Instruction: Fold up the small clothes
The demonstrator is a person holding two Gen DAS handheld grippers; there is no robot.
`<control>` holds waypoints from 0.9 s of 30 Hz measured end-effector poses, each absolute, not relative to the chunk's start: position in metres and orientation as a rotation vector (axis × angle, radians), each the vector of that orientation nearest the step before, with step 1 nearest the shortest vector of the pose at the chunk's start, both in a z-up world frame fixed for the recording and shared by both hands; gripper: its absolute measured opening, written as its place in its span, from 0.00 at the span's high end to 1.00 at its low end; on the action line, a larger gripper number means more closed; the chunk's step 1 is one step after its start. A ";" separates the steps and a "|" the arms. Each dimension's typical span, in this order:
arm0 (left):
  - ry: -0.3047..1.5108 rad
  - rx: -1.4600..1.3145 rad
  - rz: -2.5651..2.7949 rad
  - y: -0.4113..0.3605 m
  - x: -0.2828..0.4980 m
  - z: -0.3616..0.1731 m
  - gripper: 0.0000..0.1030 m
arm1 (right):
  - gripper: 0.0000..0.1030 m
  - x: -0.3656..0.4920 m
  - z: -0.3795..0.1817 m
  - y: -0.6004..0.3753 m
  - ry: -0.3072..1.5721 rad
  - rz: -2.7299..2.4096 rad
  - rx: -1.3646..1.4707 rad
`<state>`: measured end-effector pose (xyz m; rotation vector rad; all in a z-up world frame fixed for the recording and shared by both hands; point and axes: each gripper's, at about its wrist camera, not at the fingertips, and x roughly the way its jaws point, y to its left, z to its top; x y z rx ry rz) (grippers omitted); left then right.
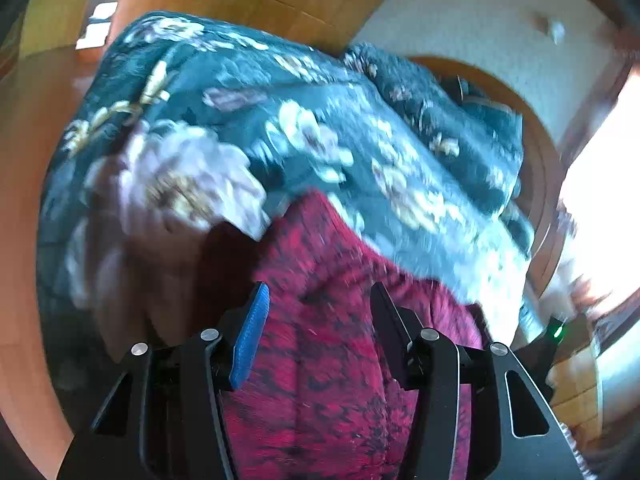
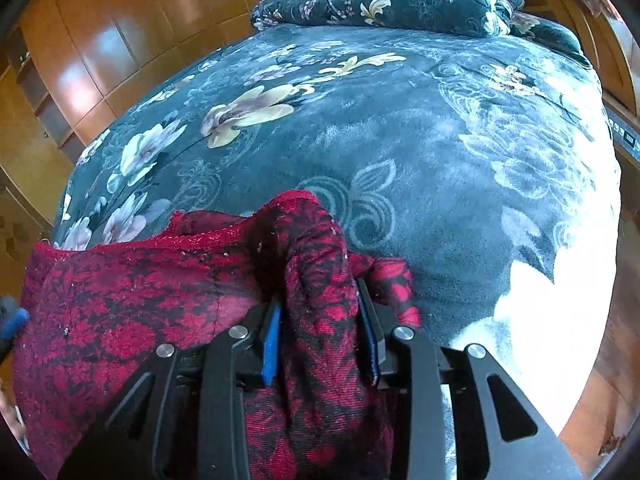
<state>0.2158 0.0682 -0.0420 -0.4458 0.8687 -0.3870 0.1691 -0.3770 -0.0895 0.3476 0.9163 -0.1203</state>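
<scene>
The right gripper [image 2: 320, 304] pinches a bunched red-and-black patterned garment [image 2: 132, 292]; the left gripper [image 1: 320, 300], blurred, seemingly gapes over it.

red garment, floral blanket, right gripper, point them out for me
red garment [image 2: 120, 300], right wrist view, flat part left of the gripper
floral blanket [image 2: 400, 140], right wrist view, open middle area
right gripper [image 2: 320, 320], right wrist view, between fingertips, clamped on a red fold

garment [image 2: 132, 292] on blanket [image 2: 400, 140], pillow [image 2: 380, 4] behind.
</scene>
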 end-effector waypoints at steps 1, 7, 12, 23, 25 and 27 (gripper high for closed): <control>0.870 -0.451 -0.389 0.072 0.219 -0.039 0.50 | 0.69 0.169 -0.089 -0.376 0.914 -0.119 0.341; 0.962 -0.448 -0.408 0.077 0.251 -0.048 0.49 | 0.68 0.170 -0.089 -0.374 0.910 -0.120 0.329; 0.950 -0.368 -0.394 0.066 0.249 -0.050 0.90 | 0.68 0.169 -0.090 -0.374 0.907 -0.119 0.327; 0.982 -0.310 -0.193 0.074 0.243 -0.089 0.87 | 0.66 0.170 -0.089 -0.368 0.904 -0.123 0.287; 0.973 -0.300 -0.175 0.073 0.239 -0.081 0.86 | 0.65 0.171 -0.090 -0.369 0.911 -0.120 0.290; 0.949 -0.311 -0.153 0.076 0.229 -0.067 0.73 | 0.64 0.172 -0.087 -0.371 0.925 -0.110 0.299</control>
